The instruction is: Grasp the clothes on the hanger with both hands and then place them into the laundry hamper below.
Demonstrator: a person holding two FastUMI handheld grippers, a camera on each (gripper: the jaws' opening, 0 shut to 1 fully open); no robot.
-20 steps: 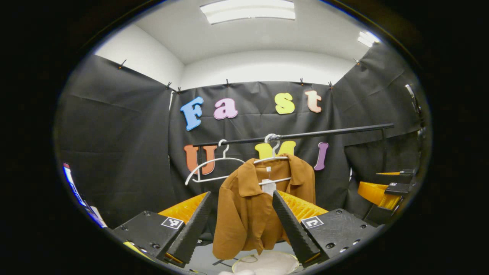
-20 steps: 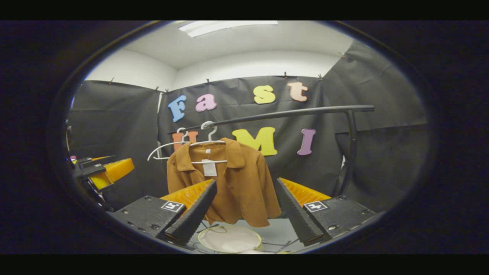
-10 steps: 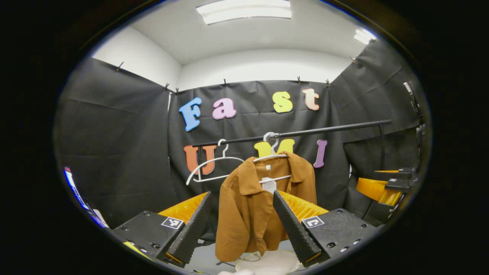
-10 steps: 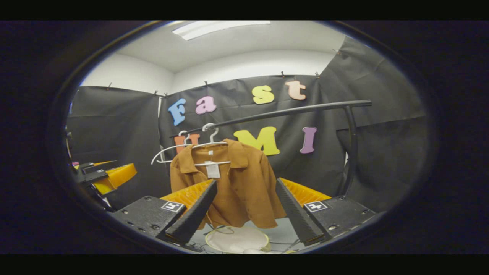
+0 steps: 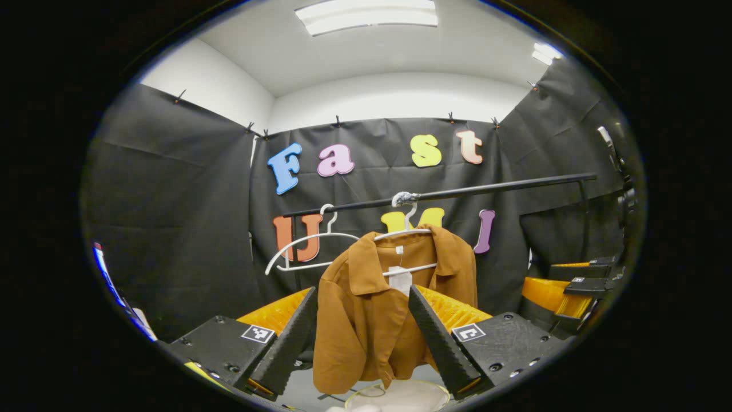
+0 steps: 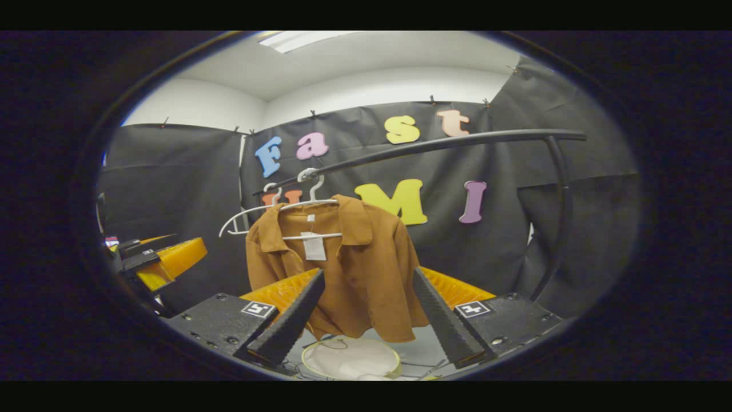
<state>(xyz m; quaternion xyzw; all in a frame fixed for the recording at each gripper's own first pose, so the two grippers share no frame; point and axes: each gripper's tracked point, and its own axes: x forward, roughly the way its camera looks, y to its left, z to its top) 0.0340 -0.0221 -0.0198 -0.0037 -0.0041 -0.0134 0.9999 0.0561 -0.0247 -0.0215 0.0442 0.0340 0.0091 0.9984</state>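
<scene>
Nearest, the left gripper [image 5: 361,332] and the right gripper [image 6: 367,320] each have their jaws spread wide and hold nothing; both point level and forward at the shirt [image 5: 382,312], which lies beyond the fingertips and is untouched. In the left gripper view the right gripper shows at the far right edge, level with the shirt's hem; in the right gripper view the left gripper sits at the far left, likewise off to the side.

Below the shirt stands the hamper [image 6: 350,358], its pale round mouth under the hem.

Farther off, the shirt hangs open-collared on a white hanger [image 6: 311,216] hooked over the black rail [image 6: 434,146]; an empty hanger [image 5: 303,252] hangs just beside it.

Likely faults: a pull that is not lifted clear of the hanger's shoulders could drag the hanger off the rail, or unequal grips could let one side slip and fall outside the hamper's mouth. A jaw could also snag the empty hanger.
</scene>
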